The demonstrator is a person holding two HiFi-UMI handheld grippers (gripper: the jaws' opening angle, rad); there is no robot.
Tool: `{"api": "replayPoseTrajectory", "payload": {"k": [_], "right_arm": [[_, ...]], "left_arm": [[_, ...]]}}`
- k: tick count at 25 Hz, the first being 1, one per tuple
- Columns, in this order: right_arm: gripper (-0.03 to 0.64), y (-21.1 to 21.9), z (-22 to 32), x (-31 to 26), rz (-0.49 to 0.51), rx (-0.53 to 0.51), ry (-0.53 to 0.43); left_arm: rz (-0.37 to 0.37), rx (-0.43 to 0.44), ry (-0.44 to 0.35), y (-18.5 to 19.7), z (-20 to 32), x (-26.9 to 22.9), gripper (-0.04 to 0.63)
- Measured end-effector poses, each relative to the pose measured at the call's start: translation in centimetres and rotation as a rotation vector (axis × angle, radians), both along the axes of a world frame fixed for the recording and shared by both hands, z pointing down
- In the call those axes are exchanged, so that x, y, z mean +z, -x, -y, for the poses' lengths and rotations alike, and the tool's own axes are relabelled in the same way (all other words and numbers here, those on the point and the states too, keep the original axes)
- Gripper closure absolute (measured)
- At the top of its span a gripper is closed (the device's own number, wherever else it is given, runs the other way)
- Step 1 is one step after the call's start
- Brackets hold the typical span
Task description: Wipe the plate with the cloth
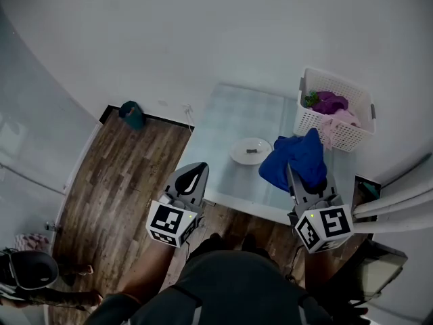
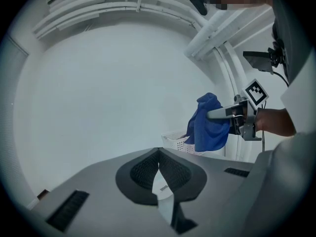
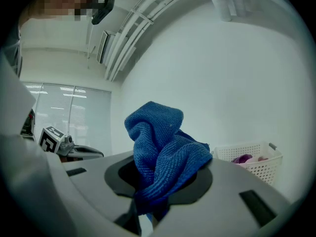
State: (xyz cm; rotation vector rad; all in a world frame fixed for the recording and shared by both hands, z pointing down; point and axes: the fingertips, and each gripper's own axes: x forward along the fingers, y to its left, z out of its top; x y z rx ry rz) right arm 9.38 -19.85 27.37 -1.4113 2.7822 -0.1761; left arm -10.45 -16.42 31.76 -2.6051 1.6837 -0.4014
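Right gripper (image 1: 293,173) clamps blue cloth (image 1: 302,156); left gripper (image 1: 195,176) pinched together, empty; plate (image 1: 238,153) beyond.

The cloth (image 1: 308,151) drapes over the right gripper (image 1: 295,171) in the head view, hiding its jaw tips and the table (image 1: 243,114) edge beneath. In the right gripper view the same cloth fills the gap between the jaws, so the pads under it cannot be seen. A dark speck on the plate (image 1: 250,150) is too small to tell. The basket (image 1: 338,110), at two o'clock, holds a green scrap that cannot be identified. In the left gripper view the basket is mostly hidden behind the cloth. At eight o'clock in the head view, a dark round object (image 1: 30,268) is cut off by the picture's edge.
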Motion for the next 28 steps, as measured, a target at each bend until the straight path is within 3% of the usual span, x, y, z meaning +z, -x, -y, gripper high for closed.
{"api": "replayPoseTrajectory", "payload": {"k": [9,18,20,25,28], "right_arm": [[0.491,0.9,3.9,2.0,-0.037,0.081,0.043],[0.491,3.6,8.1,4.4,-0.095,0.195,0.108],[0.491,4.4,9.0,5.3,-0.108,0.211,0.132],[0.491,6.4,10.6,7.4,-0.110,0.250,0.202],[0.491,8.1,11.4,8.8,-0.152,0.245,0.236]], "left_arm": [[0.132,0.146,0.023,-0.5,4.7,4.2,0.586],[0.265,0.279,0.125,2.5,10.3,11.3,0.584],[0.244,0.304,0.176,3.0,11.4,13.1,0.584],[0.044,0.317,0.383,3.8,14.0,17.7,0.584],[-0.025,0.357,0.469,3.4,15.4,20.0,0.584]]}}
